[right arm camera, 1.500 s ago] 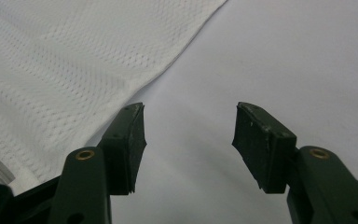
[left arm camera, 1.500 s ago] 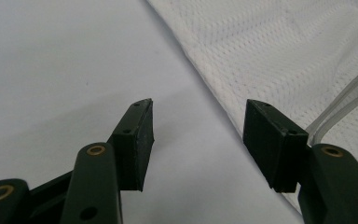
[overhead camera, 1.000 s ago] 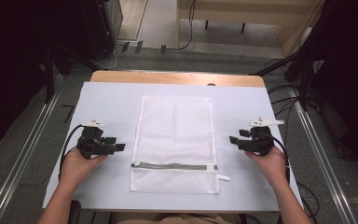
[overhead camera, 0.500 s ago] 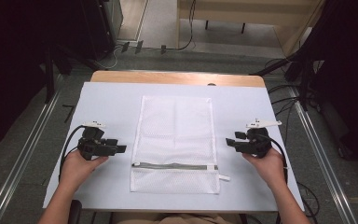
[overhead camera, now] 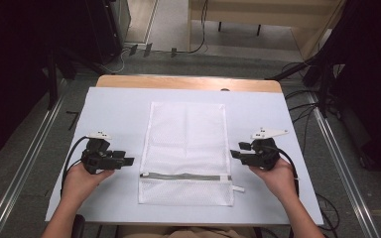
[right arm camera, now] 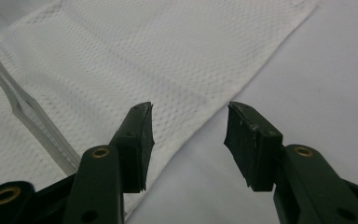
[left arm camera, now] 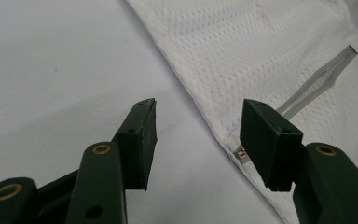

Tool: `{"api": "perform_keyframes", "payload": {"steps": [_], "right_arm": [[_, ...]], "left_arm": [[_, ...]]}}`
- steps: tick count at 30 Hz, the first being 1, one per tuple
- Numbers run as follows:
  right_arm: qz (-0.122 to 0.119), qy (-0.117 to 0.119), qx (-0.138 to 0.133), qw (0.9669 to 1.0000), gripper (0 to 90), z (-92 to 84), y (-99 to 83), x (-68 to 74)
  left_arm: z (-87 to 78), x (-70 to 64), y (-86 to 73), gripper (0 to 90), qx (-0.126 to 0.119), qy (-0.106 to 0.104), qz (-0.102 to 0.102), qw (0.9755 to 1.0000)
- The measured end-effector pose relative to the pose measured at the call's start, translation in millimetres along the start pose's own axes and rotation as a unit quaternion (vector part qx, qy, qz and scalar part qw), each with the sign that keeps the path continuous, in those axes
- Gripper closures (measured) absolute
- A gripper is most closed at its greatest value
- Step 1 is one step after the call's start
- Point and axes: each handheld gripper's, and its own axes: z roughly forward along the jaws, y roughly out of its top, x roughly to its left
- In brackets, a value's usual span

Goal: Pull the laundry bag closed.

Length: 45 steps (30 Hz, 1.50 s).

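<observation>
Item: white mesh laundry bag, flat on the pale sheet that covers the counter, lying midway between the two grippers, long side running near to far. A grey zipper crosses it left to right close to its near end; a small white pull tab sticks out at the near right corner.

Left gripper: held in the person's left hand, just left of the bag at the zipper's level, pointing right toward its left edge. Jaws spread, nothing between them; in the left gripper view the bag's edge and the zipper's metal end lie just past the tips.

Right gripper: held in the right hand, just right of the bag, pointing left at its right edge. Jaws have just been closing yet stand apart, gripping nothing; the bag's edge lies on the counter beyond the gap.
</observation>
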Motion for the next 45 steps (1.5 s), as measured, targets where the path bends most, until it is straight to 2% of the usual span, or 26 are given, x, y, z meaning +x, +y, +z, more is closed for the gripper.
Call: {"api": "perform_keyframes", "payload": {"steps": [11,20,26,35,45], "right_arm": [[-0.008,0.037,0.003,0.9993,63.4,9.8,11.1,23.5],[-0.024,0.056,0.008,0.9981,69.1,18.2,17.2,37.3],[-0.031,0.064,0.008,0.9974,70.6,22.1,20.5,44.8],[-0.042,0.077,0.013,0.9961,71.9,30.5,27.6,58.9],[-0.068,0.087,0.014,0.9938,70.0,43.4,36.3,78.6]], "left_arm": [[-2.1,-5.8,-8.5,44.3,-0.009,0.001,0.007,0.9999],[-4.6,0.5,-11.6,42.9,-0.018,0.010,0.004,0.9998],[-4.8,3.8,-10.4,42.8,-0.027,0.008,-0.001,0.9996],[-4.8,5.9,-9.4,42.3,-0.028,0.014,0.001,0.9995],[-4.2,8.3,-7.4,42.1,-0.030,0.018,0.003,0.9994]]}}
